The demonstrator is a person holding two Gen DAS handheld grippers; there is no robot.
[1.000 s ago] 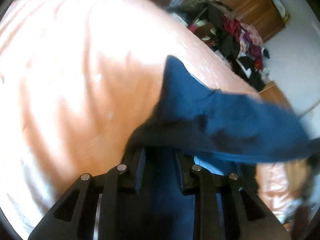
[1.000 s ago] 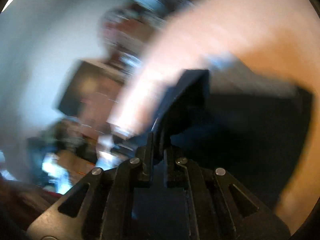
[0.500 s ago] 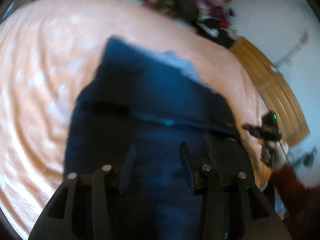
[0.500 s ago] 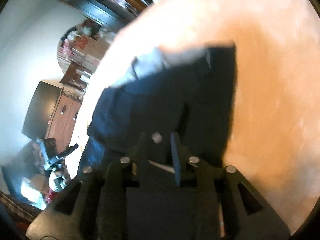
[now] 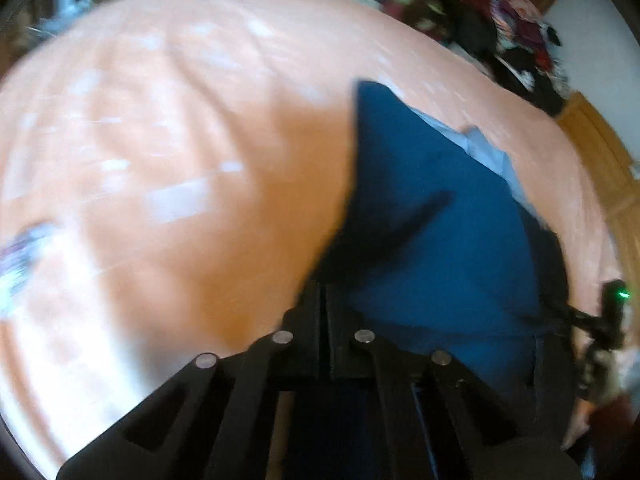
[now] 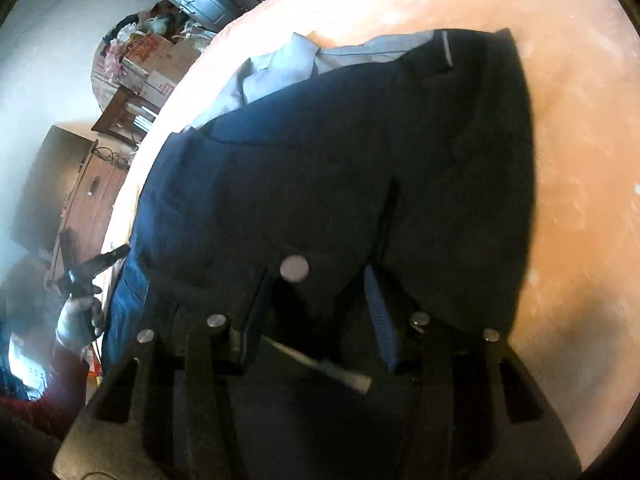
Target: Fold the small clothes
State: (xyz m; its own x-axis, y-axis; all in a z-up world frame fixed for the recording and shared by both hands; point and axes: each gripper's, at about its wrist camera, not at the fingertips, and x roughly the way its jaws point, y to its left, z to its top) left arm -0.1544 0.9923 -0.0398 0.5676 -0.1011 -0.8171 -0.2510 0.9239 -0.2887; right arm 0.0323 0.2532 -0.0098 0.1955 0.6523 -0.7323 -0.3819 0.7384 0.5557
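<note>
A dark blue garment [image 6: 340,168] lies spread on an orange bedspread [image 6: 580,160], its pale lining [image 6: 276,68] showing along the far edge. Half a second ago the left gripper [image 5: 323,300] stood with its jaws wide apart above the cloth; now its two fingers are drawn together with only a thin slit between them, at the near left edge of the garment [image 5: 440,232], where the fabric rises in a dark ridge. Whether cloth is actually pinched in that slit cannot be told, as the view is blurred by motion. The right gripper [image 6: 316,300] has changed the other way: a second ago it was clamped on a raised fold, half a second ago it was slightly parted, and now its jaws stand wide apart over the flat cloth, holding nothing, with a round metal stud [image 6: 295,268] visible between them. The garment, earlier lifted and bunched, now lies flat.

At the left of the right wrist view, a hand [image 6: 78,320] in a red sleeve [image 6: 60,384] holds the other tool. Cardboard boxes [image 6: 148,60] sit beyond the bed; what is in them cannot be made out. A heap of clothes [image 5: 512,40] lies past the bedspread [image 5: 180,180] in the left wrist view.
</note>
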